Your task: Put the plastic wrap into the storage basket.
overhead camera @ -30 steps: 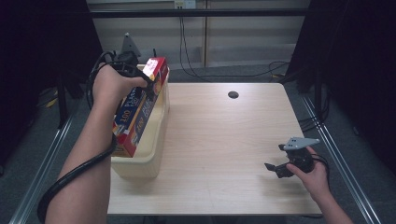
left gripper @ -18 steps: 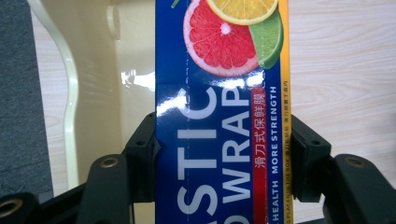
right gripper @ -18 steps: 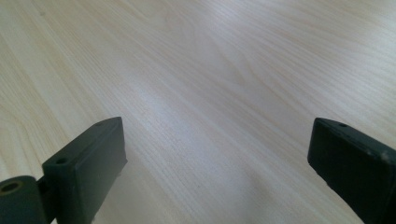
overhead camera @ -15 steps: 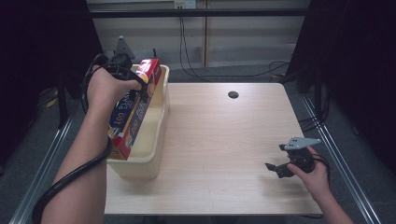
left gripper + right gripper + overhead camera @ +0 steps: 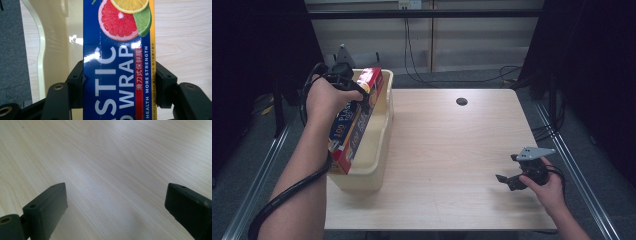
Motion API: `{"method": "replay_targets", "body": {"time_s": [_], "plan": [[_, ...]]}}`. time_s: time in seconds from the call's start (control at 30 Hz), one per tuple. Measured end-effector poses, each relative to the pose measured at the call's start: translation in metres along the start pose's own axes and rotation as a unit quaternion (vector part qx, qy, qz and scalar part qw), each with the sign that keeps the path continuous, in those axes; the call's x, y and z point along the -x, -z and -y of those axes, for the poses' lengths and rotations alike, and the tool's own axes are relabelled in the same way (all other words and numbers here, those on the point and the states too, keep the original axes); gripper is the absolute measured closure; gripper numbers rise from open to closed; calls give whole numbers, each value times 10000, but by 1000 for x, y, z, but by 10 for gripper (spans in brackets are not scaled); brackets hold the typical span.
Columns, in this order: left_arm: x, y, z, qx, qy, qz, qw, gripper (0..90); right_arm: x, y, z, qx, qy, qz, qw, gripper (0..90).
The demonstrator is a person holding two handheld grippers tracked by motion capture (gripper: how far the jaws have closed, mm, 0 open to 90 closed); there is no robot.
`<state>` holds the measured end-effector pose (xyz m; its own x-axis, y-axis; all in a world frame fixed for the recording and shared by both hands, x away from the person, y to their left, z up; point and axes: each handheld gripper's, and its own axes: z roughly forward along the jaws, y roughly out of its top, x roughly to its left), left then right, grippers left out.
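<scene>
Above the wooden table (image 5: 452, 150), the left hand-held gripper (image 5: 354, 97) clamps the plastic wrap box (image 5: 117, 62).

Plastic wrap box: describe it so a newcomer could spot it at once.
Find the wooden table; a cream plastic bin sits at its left edge. The plastic wrap box lies tilted in it, clamped by the left gripper: a long blue carton with a red end and citrus pictures.
</scene>
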<state>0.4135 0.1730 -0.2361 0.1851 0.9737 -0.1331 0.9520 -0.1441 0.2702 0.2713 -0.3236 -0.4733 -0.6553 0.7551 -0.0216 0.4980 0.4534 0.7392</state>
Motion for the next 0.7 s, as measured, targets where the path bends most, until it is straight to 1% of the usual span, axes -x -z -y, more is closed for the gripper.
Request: {"method": "replay_targets", "body": {"time_s": [0.13,0.17,0.27,0.47,0.6,0.63,0.67,0.7], "plan": [[-3,-2,1,40,29,-3,10000,405,0,0,0,-11,3,6,10000,42],[-4,-3,1,10,36,22,10000,405,0,0,0,-2,16,13,10000,42],[-5,-7,2,-41,46,-1,10000,405,1,0,0,-8,-8,56,10000,42],[-8,-15,3,-94,46,51,9999,405,1,-1,0,-41,5,8,10000,42],[-8,-19,4,-135,59,48,9999,405,1,-1,0,-33,10,-5,10000,42],[-8,-20,4,-121,107,53,9999,405,1,-1,0,-32,11,-6,10000,42],[-9,-21,4,-146,38,37,9999,405,1,-1,0,-29,11,-5,10000,42],[-9,-22,5,-124,41,33,9999,405,1,-1,0,-19,14,-2,10000,42]]}}
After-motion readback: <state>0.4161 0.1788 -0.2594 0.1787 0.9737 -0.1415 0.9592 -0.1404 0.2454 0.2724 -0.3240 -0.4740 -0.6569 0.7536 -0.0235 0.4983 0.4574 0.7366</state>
